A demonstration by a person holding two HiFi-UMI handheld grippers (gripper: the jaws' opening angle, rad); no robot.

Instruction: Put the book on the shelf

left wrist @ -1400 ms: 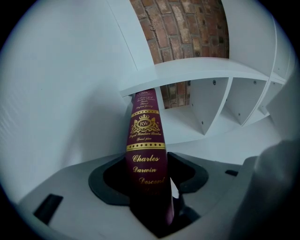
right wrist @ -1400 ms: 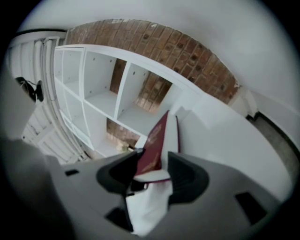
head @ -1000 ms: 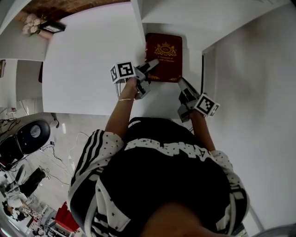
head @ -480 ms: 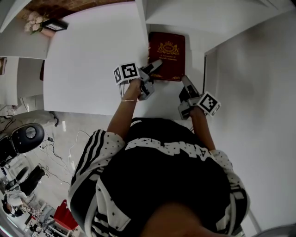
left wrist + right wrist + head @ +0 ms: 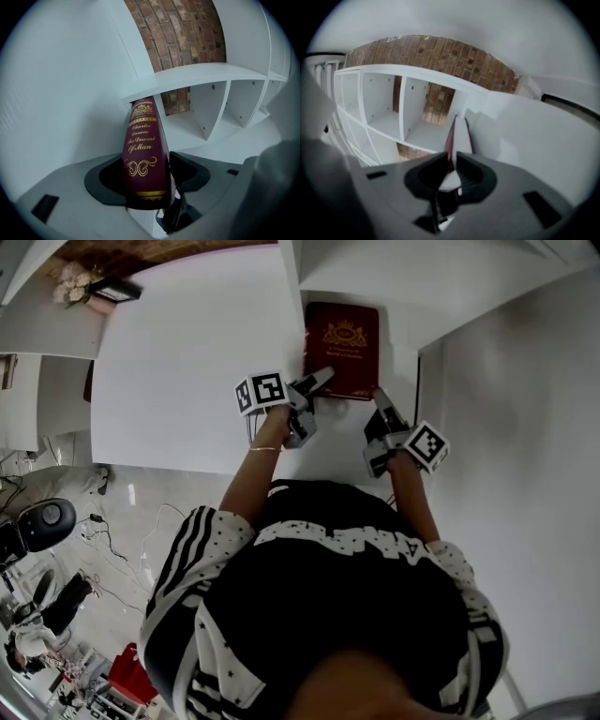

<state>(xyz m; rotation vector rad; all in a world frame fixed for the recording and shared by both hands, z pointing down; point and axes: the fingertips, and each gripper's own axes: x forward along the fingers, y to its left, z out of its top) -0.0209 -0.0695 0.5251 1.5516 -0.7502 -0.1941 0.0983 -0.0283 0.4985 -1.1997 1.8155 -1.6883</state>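
Observation:
A dark red book (image 5: 342, 348) with gold print stands in an open compartment of the white shelf (image 5: 394, 282). Its spine (image 5: 143, 154) shows upright and slightly tilted in the left gripper view. My left gripper (image 5: 314, 388) is at the book's near left corner. Its jaws have just been opening and stand wide on either side of the spine, left gripper (image 5: 147, 176). My right gripper (image 5: 380, 405) is at the near right corner. Its jaws have just been closing and now pinch the thin red cover edge (image 5: 451, 136), right gripper (image 5: 451, 169).
The shelf's upright panel (image 5: 286, 296) runs just left of the book, with a broad white side wall (image 5: 187, 362) beyond it. More open compartments (image 5: 384, 108) and a brick wall (image 5: 440, 51) lie behind. A plain wall (image 5: 525, 427) is at the right.
Both grippers and the book sit slightly further right and up in the head view. The right gripper has rolled a little at the book's corner. The book stays in the compartment.

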